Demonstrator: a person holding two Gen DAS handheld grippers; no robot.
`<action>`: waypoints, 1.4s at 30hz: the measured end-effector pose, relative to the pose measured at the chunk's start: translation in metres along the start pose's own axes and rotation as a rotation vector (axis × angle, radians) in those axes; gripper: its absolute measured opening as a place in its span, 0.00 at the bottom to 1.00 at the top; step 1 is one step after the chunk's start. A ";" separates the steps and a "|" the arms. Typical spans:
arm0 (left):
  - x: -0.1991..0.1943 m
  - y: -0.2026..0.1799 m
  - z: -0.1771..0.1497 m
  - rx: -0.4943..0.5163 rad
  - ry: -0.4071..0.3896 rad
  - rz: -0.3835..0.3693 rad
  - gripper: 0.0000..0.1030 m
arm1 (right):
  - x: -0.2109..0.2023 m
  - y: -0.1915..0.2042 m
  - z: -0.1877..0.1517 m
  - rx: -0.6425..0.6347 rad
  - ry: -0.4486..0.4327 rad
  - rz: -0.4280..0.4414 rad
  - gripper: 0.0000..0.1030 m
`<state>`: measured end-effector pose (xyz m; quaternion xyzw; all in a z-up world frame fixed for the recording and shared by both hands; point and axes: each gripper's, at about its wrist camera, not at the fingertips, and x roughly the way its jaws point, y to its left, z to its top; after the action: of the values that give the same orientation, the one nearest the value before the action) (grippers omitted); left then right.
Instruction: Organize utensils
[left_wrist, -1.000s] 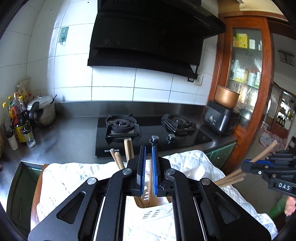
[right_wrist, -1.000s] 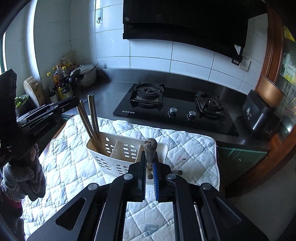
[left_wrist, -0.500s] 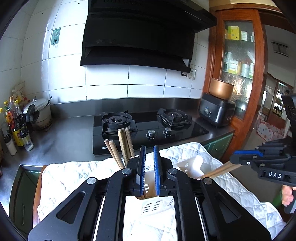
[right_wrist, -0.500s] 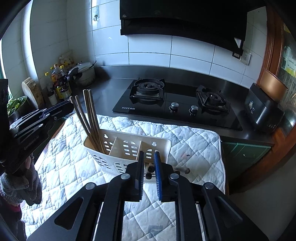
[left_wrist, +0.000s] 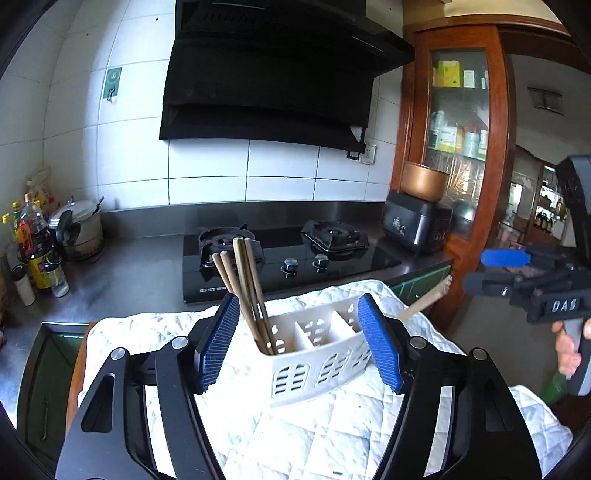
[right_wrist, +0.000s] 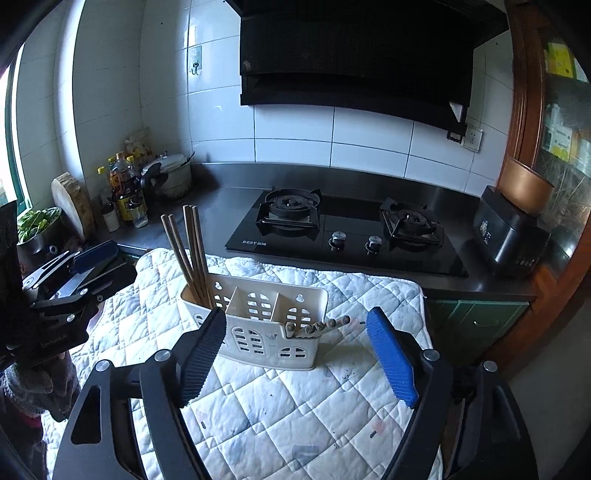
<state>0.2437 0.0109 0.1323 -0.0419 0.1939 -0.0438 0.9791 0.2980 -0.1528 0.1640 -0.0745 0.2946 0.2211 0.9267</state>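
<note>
Steel counter (right_wrist: 229, 206) behind quilted mat (right_wrist: 280, 413); stove (right_wrist: 347, 229), bottles (right_wrist: 125, 188), pot (right_wrist: 170, 177) beyond.

- Left wrist view looks along its own fingers from the quilt's (left_wrist: 325, 424) left front edge, slightly downward, close to the caddy (left_wrist: 314, 354).
- Right wrist view looks steeper from the right front.
- Both share caddy (right_wrist: 258, 325), quilt, stove (right_wrist: 343, 229).
</note>
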 end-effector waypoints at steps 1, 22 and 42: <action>-0.005 -0.002 -0.003 0.000 -0.005 -0.003 0.66 | -0.006 0.000 -0.002 0.003 -0.013 0.001 0.81; -0.126 -0.029 -0.078 0.071 -0.046 0.119 0.86 | -0.073 0.020 -0.116 0.038 -0.102 -0.098 0.92; -0.190 -0.019 -0.120 0.028 -0.059 0.119 0.86 | -0.114 0.081 -0.178 0.043 -0.132 -0.147 0.93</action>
<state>0.0211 0.0034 0.0949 -0.0179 0.1665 0.0133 0.9858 0.0864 -0.1701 0.0843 -0.0612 0.2313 0.1504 0.9592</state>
